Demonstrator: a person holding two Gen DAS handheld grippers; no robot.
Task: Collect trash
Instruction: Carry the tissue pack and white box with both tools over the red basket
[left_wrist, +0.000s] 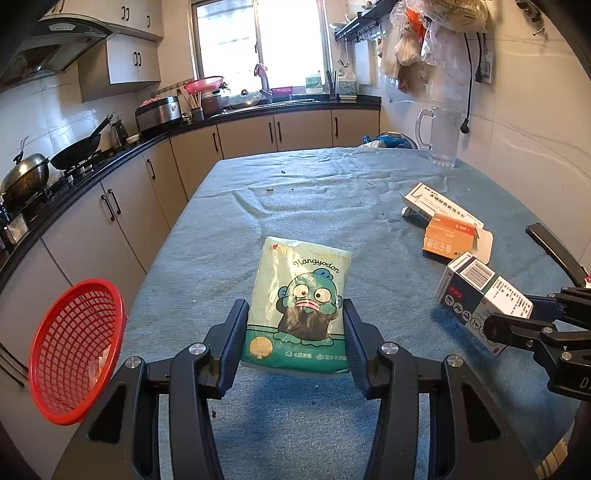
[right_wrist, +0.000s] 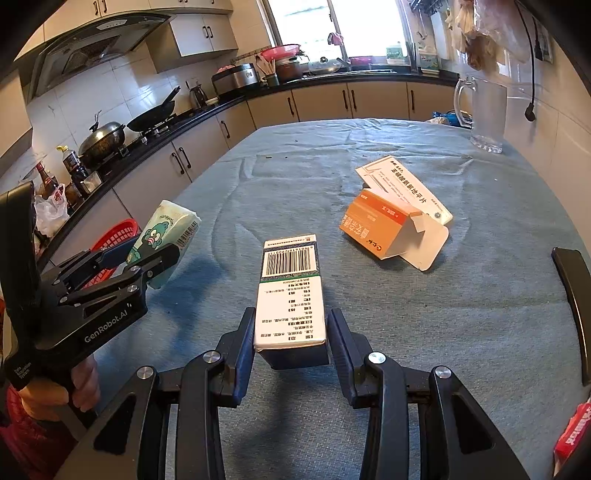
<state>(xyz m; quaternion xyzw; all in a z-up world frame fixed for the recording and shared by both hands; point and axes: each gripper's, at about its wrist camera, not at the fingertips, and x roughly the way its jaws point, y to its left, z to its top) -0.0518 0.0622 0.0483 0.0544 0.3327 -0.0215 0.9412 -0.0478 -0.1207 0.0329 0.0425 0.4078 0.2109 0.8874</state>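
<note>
My left gripper (left_wrist: 295, 325) is shut on a green tissue pack (left_wrist: 299, 306) with a cartoon fish and holds it above the blue tablecloth; the pack also shows in the right wrist view (right_wrist: 166, 236). My right gripper (right_wrist: 291, 332) is shut on a white medicine box with a barcode (right_wrist: 290, 291), which also shows in the left wrist view (left_wrist: 480, 291). A red mesh basket (left_wrist: 74, 350) stands at the table's left edge, beside my left gripper. An open orange box (right_wrist: 376, 225) and a white box (right_wrist: 406, 188) lie together on the cloth, ahead to the right.
A clear glass pitcher (left_wrist: 441, 136) stands at the table's far right corner. A dark chair back (right_wrist: 576, 310) rises at the right edge. Kitchen counters with a wok (left_wrist: 77, 151) and pots run along the left and far walls. Small crumbs (left_wrist: 269, 190) dot the cloth.
</note>
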